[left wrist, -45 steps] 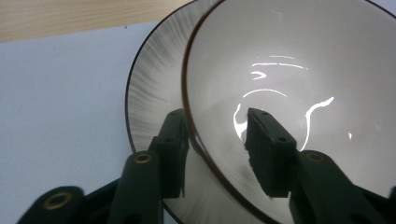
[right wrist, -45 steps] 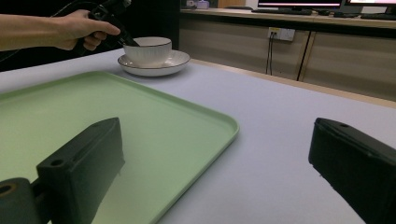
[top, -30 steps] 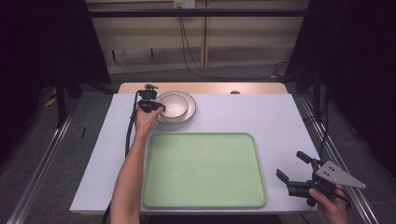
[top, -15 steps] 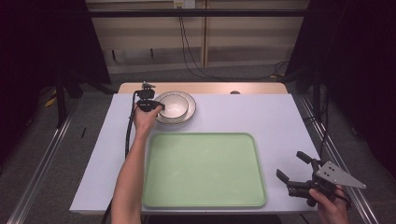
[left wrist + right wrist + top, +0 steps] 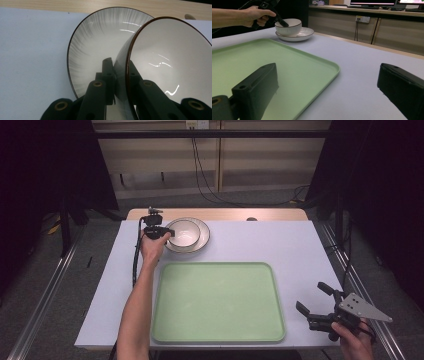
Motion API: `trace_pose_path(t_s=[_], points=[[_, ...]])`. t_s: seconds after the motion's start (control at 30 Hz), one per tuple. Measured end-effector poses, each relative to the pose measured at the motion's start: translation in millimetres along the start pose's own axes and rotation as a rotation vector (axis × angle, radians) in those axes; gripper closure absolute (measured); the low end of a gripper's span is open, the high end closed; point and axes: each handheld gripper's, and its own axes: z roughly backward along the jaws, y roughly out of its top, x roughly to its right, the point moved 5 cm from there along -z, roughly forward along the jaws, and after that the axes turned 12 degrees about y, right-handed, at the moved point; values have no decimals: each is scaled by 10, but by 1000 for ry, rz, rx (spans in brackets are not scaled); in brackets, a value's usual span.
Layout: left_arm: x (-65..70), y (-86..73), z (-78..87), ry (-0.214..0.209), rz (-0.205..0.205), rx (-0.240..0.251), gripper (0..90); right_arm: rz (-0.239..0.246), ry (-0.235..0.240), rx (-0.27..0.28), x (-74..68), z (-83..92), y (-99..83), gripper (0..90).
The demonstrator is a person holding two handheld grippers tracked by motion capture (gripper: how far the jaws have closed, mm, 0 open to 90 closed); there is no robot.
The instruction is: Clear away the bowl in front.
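Here we see left gripper [image 5: 169, 233] clamped on rim of bowl [image 5: 184, 232], one jaw inside, one outside. Bowl sits in plate [image 5: 202, 239] at far side of table [image 5: 260, 240]. Green tray [image 5: 218, 301] in middle, near us. Right gripper [image 5: 313, 301] at near right edge, jaws wide, nothing between.

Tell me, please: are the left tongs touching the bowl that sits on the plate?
Touching. In the left gripper view the left tongs are closed on the rim of the bowl, one jaw inside and one outside, above the plate.
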Motion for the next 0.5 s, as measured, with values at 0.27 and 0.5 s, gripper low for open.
trace_pose_path(t_s=[0.27,0.5], points=[[-43,8,78,-15,14,18,825,6,0,7,1,-2,5,27],[-13,25,168,-24,-8,30,825,8,0,2,-5,-2,4,26]])
